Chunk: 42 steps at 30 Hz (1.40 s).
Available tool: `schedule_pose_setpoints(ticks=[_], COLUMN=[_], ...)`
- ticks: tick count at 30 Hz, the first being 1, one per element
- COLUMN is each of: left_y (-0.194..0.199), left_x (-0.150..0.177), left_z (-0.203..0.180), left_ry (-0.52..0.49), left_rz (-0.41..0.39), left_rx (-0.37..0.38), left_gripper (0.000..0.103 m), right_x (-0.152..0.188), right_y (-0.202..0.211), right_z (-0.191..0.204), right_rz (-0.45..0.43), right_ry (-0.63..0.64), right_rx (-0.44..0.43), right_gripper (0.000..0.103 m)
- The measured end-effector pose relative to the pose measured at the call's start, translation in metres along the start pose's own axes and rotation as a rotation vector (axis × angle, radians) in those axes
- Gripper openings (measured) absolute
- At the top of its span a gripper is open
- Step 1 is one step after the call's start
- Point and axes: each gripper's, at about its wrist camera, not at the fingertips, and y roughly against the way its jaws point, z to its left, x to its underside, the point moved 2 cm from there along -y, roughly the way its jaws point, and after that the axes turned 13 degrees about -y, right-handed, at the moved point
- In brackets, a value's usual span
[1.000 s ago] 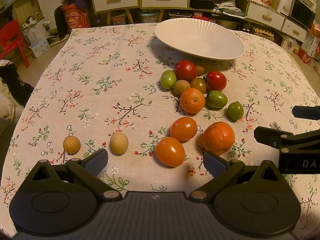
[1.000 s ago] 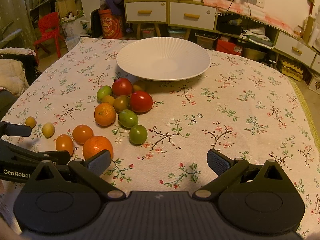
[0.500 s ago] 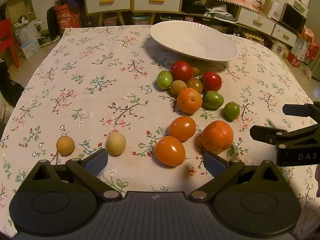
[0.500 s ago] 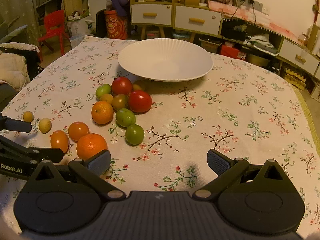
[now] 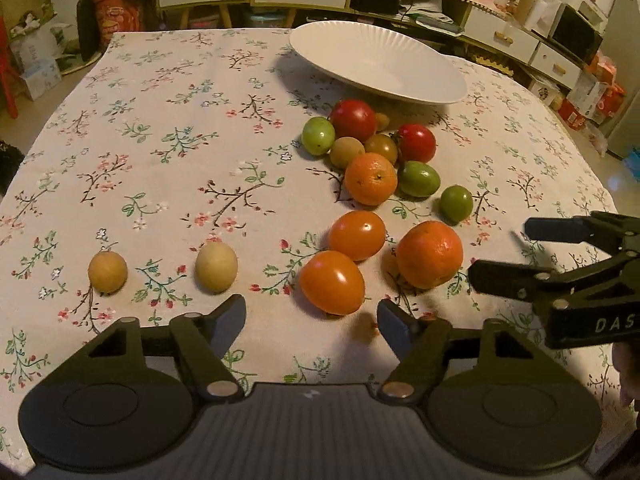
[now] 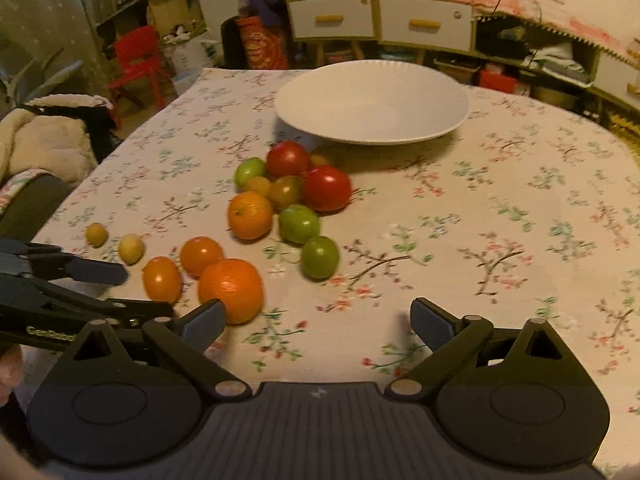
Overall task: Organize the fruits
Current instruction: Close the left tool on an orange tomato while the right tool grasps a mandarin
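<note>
Several fruits lie on the floral tablecloth in front of a white plate (image 5: 380,64), which also shows in the right wrist view (image 6: 372,108). Nearest my left gripper (image 5: 312,318) are an orange tomato (image 5: 332,282), a second orange tomato (image 5: 357,235) and a large orange (image 5: 429,254). A cluster of red, green and orange fruits (image 5: 372,148) sits nearer the plate. Two small tan fruits (image 5: 216,266) lie at the left. My left gripper is open and empty just short of the near tomato. My right gripper (image 6: 318,318) is open and empty, with the large orange (image 6: 231,289) by its left finger.
The right gripper also shows at the right edge of the left wrist view (image 5: 560,268), and the left gripper at the left edge of the right wrist view (image 6: 68,292). Drawers and shelves (image 6: 380,20) stand behind the table. A red chair (image 6: 138,60) stands at the far left.
Both grippers have moved forward toward the near fruits, and the right gripper has come closer to the large orange. No fruit has moved.
</note>
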Motion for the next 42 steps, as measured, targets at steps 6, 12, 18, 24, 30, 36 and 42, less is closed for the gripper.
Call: schedule_pose_setpoints(ticks=[6,12,18,24,30,36,42], left_y=[-0.002,-0.003,-0.003,-0.003,-0.003,-0.002,-0.001], left_x=[-0.001,-0.003,-0.003,-0.002,-0.002,-0.002,-0.002], left_z=[0.001,0.001,-0.001,0.003,0.006,0.005,0.005], left_ry=[-0.002,-0.008,-0.029,-0.023,-0.012,-0.014,-0.010], left_rz=[-0.011,-0.022,-0.030,-0.032,-0.033,-0.038,-0.043], left_rx=[0.009,0.009,0.002,0.003,0.012,0.015,0.021], left_gripper=[0.064,0.059,0.056,0.052,0.051,0.041,0.039], right_x=[0.003,0.005,0.006,0.007,0.006,0.006,0.005], right_y=[0.001,-0.003,-0.010,-0.015,-0.020,-0.018,-0.018], right_z=[0.009,0.014,0.016,0.018,0.019,0.019,0.018], right_rz=[0.001,0.014,0.019,0.016,0.022,0.016,0.011], right_ry=[0.034,0.028,-0.013,-0.028,-0.039,-0.029,-0.036], right_rx=[-0.047,-0.097,-0.140,-0.187,-0.215,-0.205,-0.202], right_gripper=[0.085,0.078,0.069,0.061,0.043,0.039,0.039])
